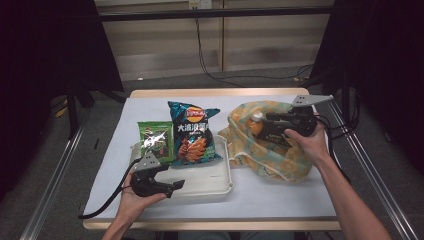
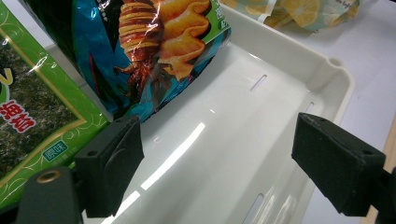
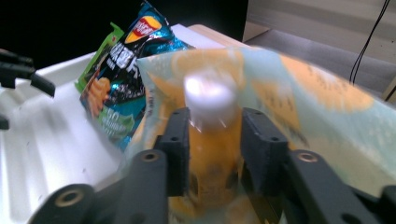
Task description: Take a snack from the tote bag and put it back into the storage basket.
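My right gripper point(image 1: 269, 127) is shut on an orange drink bottle point(image 1: 256, 123) with a white cap. The bottle sits at the mouth of a yellow-and-teal patterned cloth bag point(image 1: 262, 155) on the right of the table. In the right gripper view the pads press both sides of the bottle point(image 3: 210, 100), with the bag's fabric point(image 3: 322, 107) around it. My left gripper point(image 1: 179, 186) rests open over the front of a white tray point(image 1: 222, 192). In the left gripper view my left gripper point(image 2: 217, 154) has nothing between its jaws but the tray floor point(image 2: 280, 65).
A blue chips bag point(image 1: 192, 132) and a green seaweed snack bag point(image 1: 156, 140) lean upright in the tray's back left. A white sheet point(image 1: 280, 197) covers the table. Metal rails run along both sides, and cables lie on the floor behind.
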